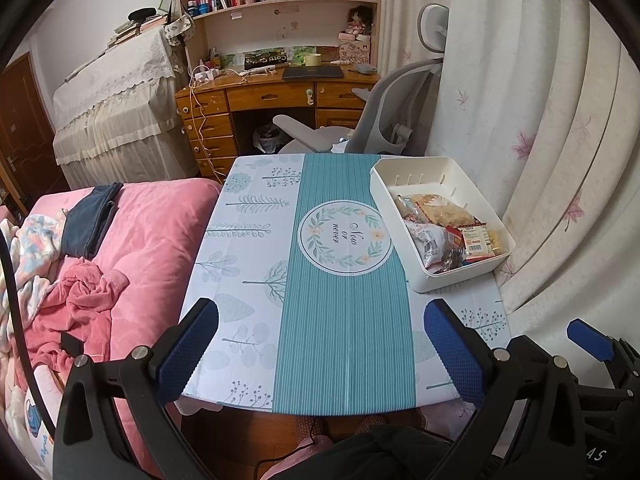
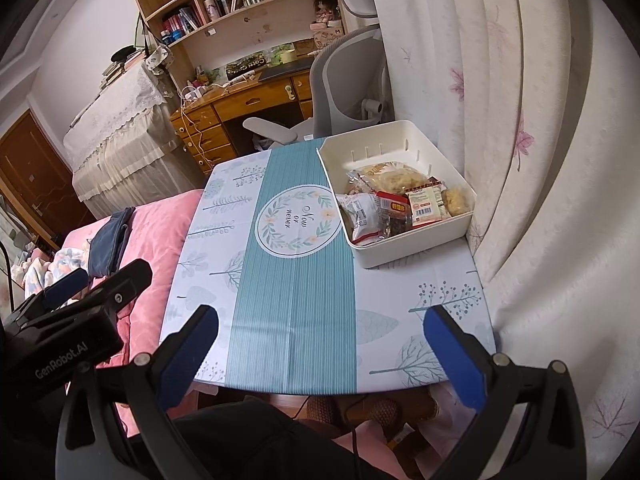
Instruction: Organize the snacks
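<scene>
A white plastic bin [image 1: 460, 276] [image 2: 404, 252] stands at the far right of the small table, against the curtain. Several wrapped snacks [image 1: 444, 228] [image 2: 394, 204] lie piled inside it, among them a red-and-white packet and yellow pastries. My left gripper [image 1: 320, 312] hangs open over the table's near edge, nothing between its blue pads. In the right wrist view my right gripper [image 2: 320, 316] is likewise open and empty, low over the near edge. The left gripper [image 2: 92, 280] also shows at the left of that view.
The table wears a teal and white leaf-print cloth [image 1: 340, 320] [image 2: 292, 300]. A bed with pink bedding [image 1: 132, 248] runs along its left. A grey office chair [image 1: 384, 112] and a wooden desk [image 1: 276, 96] stand behind. Flowered curtains [image 1: 560, 140] hang to the right.
</scene>
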`<act>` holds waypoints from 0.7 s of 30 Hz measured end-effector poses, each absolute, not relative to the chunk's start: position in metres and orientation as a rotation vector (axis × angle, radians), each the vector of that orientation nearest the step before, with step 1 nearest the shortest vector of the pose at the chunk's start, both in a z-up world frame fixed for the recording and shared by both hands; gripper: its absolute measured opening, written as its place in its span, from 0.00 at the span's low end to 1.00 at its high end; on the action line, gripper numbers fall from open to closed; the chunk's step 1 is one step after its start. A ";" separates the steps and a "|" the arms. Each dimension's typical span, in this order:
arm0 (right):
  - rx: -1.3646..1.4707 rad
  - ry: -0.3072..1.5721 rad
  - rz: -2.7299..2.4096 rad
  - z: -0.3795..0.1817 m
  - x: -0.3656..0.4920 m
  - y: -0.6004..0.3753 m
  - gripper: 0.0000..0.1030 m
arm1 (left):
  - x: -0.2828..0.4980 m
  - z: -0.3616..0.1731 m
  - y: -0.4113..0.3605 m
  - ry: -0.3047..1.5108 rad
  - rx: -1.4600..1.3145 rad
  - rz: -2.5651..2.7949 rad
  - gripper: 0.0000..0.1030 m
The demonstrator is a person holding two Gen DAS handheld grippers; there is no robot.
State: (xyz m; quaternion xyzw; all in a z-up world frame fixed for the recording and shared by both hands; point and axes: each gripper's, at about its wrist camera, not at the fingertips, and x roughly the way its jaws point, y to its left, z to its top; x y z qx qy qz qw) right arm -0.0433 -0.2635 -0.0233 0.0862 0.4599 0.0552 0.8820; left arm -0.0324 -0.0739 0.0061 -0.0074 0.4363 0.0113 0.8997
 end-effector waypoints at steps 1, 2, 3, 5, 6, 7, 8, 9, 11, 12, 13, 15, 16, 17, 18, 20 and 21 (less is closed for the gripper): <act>0.179 0.958 0.115 -0.023 -0.043 -0.263 1.00 | -0.033 0.006 -0.074 0.903 -0.016 0.023 0.99; 0.179 0.957 0.116 -0.023 -0.044 -0.263 1.00 | -0.033 0.006 -0.074 0.903 -0.016 0.024 0.99; 0.180 0.959 0.116 -0.024 -0.043 -0.263 1.00 | -0.032 0.007 -0.075 0.903 -0.015 0.023 0.99; 0.180 0.960 0.114 -0.024 -0.043 -0.264 1.00 | -0.032 0.007 -0.075 0.902 -0.015 0.023 0.99; 0.181 0.961 0.112 -0.024 -0.042 -0.265 1.00 | -0.032 0.007 -0.074 0.903 -0.015 0.023 0.99; 0.183 0.962 0.111 -0.025 -0.043 -0.266 1.00 | -0.032 0.007 -0.074 0.903 -0.015 0.023 0.99; 0.183 0.963 0.111 -0.025 -0.042 -0.267 1.00 | -0.032 0.007 -0.074 0.903 -0.015 0.023 0.99; 0.183 0.962 0.111 -0.025 -0.042 -0.266 1.00 | -0.032 0.006 -0.075 0.903 -0.015 0.023 0.99; 0.183 0.962 0.111 -0.025 -0.042 -0.266 1.00 | -0.032 0.007 -0.074 0.902 -0.015 0.024 0.99; 0.182 0.962 0.111 -0.025 -0.042 -0.265 1.00 | -0.032 0.006 -0.075 0.903 -0.014 0.024 0.99; 0.183 0.964 0.113 -0.026 -0.042 -0.266 1.00 | -0.032 0.007 -0.074 0.903 -0.014 0.023 0.99; 0.184 0.963 0.112 -0.025 -0.042 -0.266 1.00 | -0.032 0.007 -0.075 0.904 -0.016 0.023 0.99; 0.183 0.964 0.111 -0.025 -0.042 -0.266 1.00 | -0.032 0.007 -0.074 0.903 -0.015 0.023 0.99; 0.182 0.963 0.110 -0.025 -0.042 -0.265 1.00 | -0.032 0.006 -0.075 0.903 -0.015 0.023 0.99; 0.183 0.964 0.110 -0.025 -0.042 -0.266 1.00 | -0.032 0.007 -0.074 0.903 -0.015 0.022 0.99; 0.183 0.964 0.110 -0.027 -0.041 -0.267 1.00 | -0.031 0.007 -0.075 0.903 -0.014 0.023 0.99; 0.183 0.964 0.110 -0.027 -0.041 -0.267 1.00 | -0.032 0.007 -0.074 0.903 -0.014 0.023 0.99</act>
